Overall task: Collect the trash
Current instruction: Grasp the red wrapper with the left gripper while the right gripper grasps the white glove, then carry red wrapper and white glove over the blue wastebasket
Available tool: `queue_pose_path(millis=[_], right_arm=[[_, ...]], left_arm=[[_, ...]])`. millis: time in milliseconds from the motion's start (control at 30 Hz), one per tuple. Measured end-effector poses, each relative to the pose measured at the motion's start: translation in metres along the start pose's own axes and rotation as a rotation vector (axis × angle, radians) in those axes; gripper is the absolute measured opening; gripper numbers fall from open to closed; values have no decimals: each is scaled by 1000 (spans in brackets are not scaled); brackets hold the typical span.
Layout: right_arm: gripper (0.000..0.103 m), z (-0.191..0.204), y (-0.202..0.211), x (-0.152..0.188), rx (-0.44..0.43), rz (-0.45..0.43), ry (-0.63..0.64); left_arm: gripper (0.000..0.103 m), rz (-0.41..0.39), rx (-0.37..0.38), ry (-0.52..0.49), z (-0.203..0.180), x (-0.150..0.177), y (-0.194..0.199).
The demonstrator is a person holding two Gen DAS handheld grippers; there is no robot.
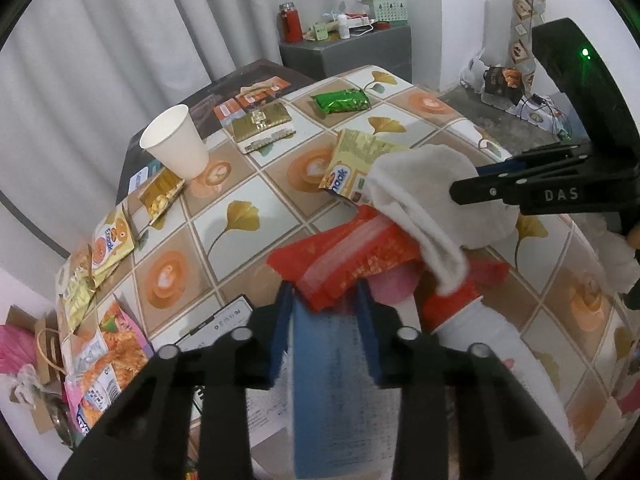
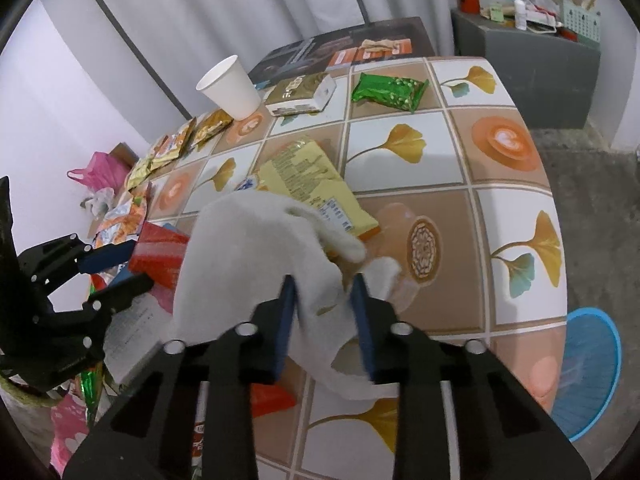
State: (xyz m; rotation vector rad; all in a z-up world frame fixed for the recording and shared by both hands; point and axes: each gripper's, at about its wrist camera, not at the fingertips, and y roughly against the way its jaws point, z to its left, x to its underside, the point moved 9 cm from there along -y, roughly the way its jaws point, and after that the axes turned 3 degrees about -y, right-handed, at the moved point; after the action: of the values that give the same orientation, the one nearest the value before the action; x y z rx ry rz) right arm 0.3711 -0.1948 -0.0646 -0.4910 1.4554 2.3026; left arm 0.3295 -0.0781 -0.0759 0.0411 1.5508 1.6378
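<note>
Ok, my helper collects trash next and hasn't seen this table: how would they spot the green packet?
On the tiled-pattern table, look to the far edge. Right of the gold-topped box lies the shiny green snack packet, the only green wrapper on top.

One white paper cup (image 1: 176, 142). Just beside the cup's base, one small gold sachet (image 1: 160, 194). To the right of the cup, one gold box (image 1: 262, 124); farther right of the cup, one green packet (image 1: 340, 101). Nearer than the cup and to its right, one large yellow wrapper (image 1: 360, 160), one white cloth (image 1: 420, 184) and one red wrapper (image 1: 352, 256). Nearer than the cup on its left, at least two yellow sachets (image 1: 108, 244) and a heap of orange packets (image 1: 116, 340), too overlapped to count. Far behind the cup, one red flask (image 1: 291, 22). Two grippers: left gripper (image 1: 326, 292), right gripper (image 2: 326, 292).
</note>
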Motion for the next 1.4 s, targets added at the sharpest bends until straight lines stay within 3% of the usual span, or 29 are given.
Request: queue_pose_path(millis=[333, 1000, 1400], right_arm=[[10, 5, 13, -1, -38, -29, -11], [9, 23, 83, -19, -155, -173, -50], [9, -10, 162, 8, -130, -302, -160]], left_arm=[[6, -45, -7, -14, -6, -5, 14], [1, -176, -88, 63, 22, -14, 74], [1, -312, -80, 74, 1, -38, 134]])
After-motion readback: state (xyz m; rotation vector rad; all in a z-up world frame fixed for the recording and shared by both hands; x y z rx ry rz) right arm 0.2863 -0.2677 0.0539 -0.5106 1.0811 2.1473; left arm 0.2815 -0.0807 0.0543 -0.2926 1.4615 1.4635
